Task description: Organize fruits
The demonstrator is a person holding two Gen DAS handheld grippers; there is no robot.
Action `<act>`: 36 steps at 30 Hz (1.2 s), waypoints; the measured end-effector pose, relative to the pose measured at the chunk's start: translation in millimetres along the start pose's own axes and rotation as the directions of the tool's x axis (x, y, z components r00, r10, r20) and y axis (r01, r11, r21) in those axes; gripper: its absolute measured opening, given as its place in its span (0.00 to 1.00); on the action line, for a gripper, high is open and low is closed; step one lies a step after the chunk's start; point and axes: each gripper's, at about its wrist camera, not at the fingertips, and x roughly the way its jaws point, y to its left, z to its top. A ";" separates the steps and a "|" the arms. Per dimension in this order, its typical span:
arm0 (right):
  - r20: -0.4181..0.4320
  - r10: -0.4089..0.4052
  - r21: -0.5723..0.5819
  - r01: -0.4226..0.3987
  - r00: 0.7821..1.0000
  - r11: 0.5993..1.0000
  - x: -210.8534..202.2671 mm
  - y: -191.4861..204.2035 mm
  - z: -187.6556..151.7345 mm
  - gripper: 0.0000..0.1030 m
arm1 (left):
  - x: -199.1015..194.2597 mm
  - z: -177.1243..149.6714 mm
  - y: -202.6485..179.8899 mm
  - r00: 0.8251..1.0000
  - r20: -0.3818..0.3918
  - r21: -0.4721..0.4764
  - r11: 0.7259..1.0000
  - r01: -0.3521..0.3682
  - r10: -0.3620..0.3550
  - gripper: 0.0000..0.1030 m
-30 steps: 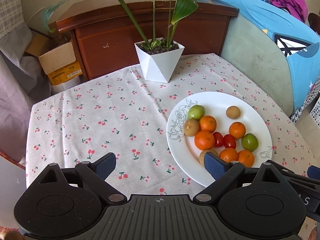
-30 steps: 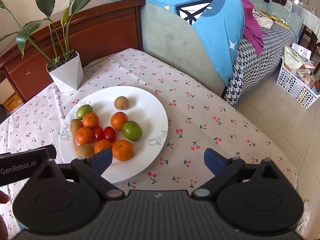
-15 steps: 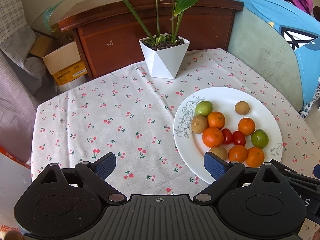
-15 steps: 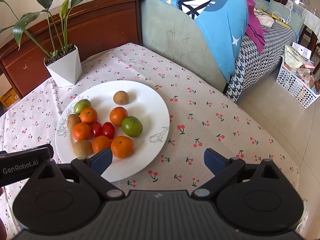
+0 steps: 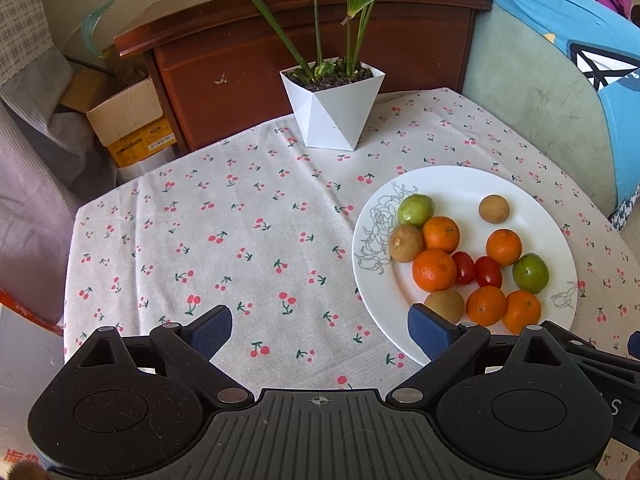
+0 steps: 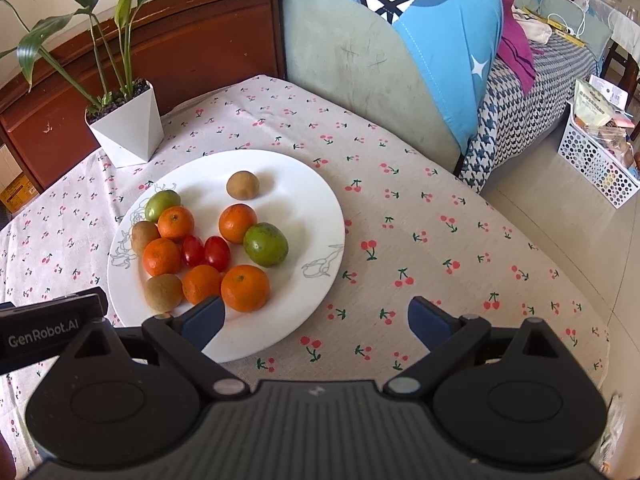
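A white plate [image 5: 460, 184] [image 6: 304, 184] on the cherry-print tablecloth holds several oranges [image 5: 434, 270] [image 6: 245, 288], two green fruits [image 5: 530, 273] [image 6: 265, 244], two red cherry tomatoes [image 5: 488, 272] [image 6: 217, 253] and three brown kiwis [image 5: 494, 209] [image 6: 242, 185]. My left gripper [image 5: 320, 330] is open and empty above the cloth, its right finger over the plate's near rim. My right gripper [image 6: 316, 322] is open and empty, its left finger over the plate's near edge beside an orange.
A white angular plant pot [image 5: 332, 108] [image 6: 128, 128] stands at the table's far side before a wooden headboard [image 5: 312, 52]. A bed with blue bedding [image 6: 440, 20] lies to the right. A cardboard box [image 5: 128, 116] sits left; a white basket [image 6: 596, 156] is on the floor.
Both grippers have moved forward and a little lower toward the table; the plate and plant pot appear larger and nearer. The fruits have not moved. Both stay open.
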 end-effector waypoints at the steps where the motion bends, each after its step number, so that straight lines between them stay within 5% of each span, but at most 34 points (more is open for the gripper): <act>1: -0.001 -0.002 0.002 0.002 1.000 1.000 0.4 0.2 0.1 0.95 | 0.3 0.2 0.0 1.000 0.000 0.000 1.000 0.000 0.000 0.93; 36: 0.020 0.045 -0.071 -0.044 0.999 0.997 -11.2 26.8 -16.7 0.95 | -5.6 -24.7 34.9 0.999 -0.030 -0.092 0.995 -0.026 0.023 0.93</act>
